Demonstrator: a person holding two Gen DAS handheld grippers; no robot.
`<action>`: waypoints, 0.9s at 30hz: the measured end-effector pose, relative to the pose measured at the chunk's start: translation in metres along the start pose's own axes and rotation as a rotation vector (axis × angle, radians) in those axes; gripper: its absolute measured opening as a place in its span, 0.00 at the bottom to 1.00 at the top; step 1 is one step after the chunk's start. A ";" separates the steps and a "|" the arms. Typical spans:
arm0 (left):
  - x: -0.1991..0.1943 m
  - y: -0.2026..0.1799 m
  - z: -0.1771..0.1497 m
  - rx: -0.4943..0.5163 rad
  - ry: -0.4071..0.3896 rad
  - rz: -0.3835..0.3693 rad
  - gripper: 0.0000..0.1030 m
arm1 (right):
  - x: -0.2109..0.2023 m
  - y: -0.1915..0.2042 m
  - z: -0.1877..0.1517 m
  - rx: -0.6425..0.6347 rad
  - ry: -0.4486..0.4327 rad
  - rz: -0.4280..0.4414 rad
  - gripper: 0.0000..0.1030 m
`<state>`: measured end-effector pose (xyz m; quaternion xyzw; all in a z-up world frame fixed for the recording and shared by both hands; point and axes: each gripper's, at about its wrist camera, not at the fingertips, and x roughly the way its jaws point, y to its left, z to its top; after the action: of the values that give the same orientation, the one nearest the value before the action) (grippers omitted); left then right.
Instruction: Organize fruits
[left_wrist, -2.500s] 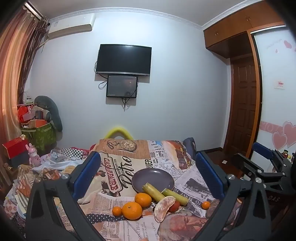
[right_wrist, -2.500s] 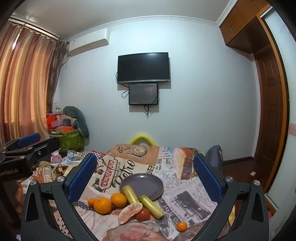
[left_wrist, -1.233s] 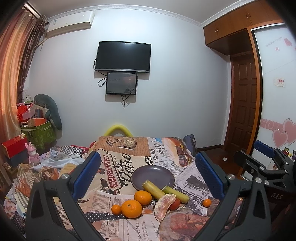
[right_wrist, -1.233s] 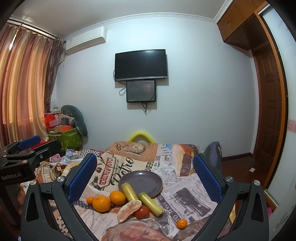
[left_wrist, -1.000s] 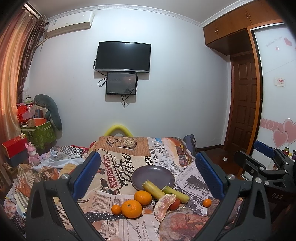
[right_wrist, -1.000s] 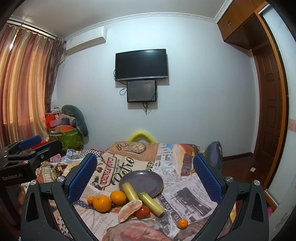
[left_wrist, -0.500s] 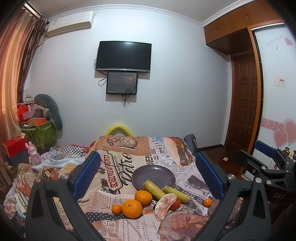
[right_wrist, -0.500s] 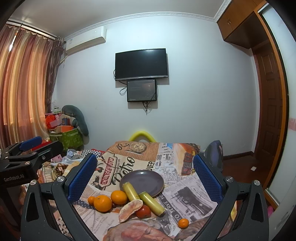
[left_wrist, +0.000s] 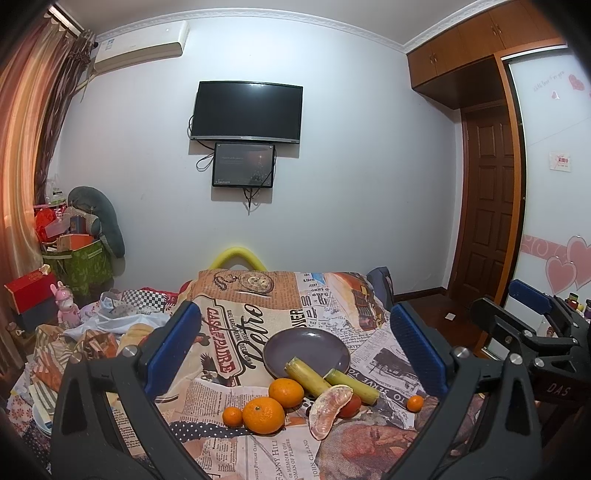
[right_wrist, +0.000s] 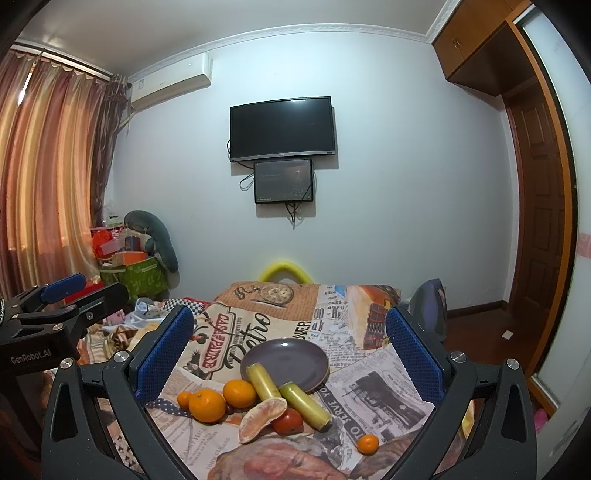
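Note:
A dark purple plate (left_wrist: 306, 349) (right_wrist: 286, 360) lies empty on a newspaper-print cloth. In front of it sit two large oranges (left_wrist: 263, 414) (right_wrist: 207, 405), two yellow-green sugarcane pieces (left_wrist: 307, 373) (right_wrist: 304, 405), a peeled pomelo wedge (left_wrist: 328, 410) (right_wrist: 261, 419), a red tomato (right_wrist: 288, 421) and small tangerines (left_wrist: 415, 403) (right_wrist: 368, 444). My left gripper (left_wrist: 295, 343) hovers open above and short of the fruit, holding nothing. My right gripper (right_wrist: 288, 350) is likewise open and holds nothing. Each gripper shows at the edge of the other's view.
The cloth covers a table (left_wrist: 236, 321) with a yellow foam loop (left_wrist: 238, 256) at its far end. Piled bedding and boxes (left_wrist: 74, 258) lie to the left. A dark chair (right_wrist: 430, 306) and a wooden door (left_wrist: 487, 206) stand to the right. A TV (left_wrist: 245, 110) hangs on the wall.
Both views have shifted only slightly, drifting a little over the table. The fruit and plate have not moved, and both grippers stay open.

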<state>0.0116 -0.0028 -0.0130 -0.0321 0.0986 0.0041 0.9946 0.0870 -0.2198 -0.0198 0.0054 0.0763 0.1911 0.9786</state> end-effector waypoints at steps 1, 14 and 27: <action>0.000 0.000 0.000 -0.001 0.001 -0.001 1.00 | 0.000 0.000 0.000 0.000 0.000 0.001 1.00; 0.007 0.002 -0.002 0.002 0.016 0.000 1.00 | 0.003 0.002 -0.005 0.001 0.010 0.003 1.00; 0.053 0.017 -0.019 0.013 0.127 0.025 1.00 | 0.049 -0.009 -0.022 0.007 0.151 0.035 1.00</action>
<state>0.0601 0.0127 -0.0427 -0.0244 0.1620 0.0139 0.9864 0.1315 -0.2102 -0.0490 -0.0043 0.1503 0.2080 0.9665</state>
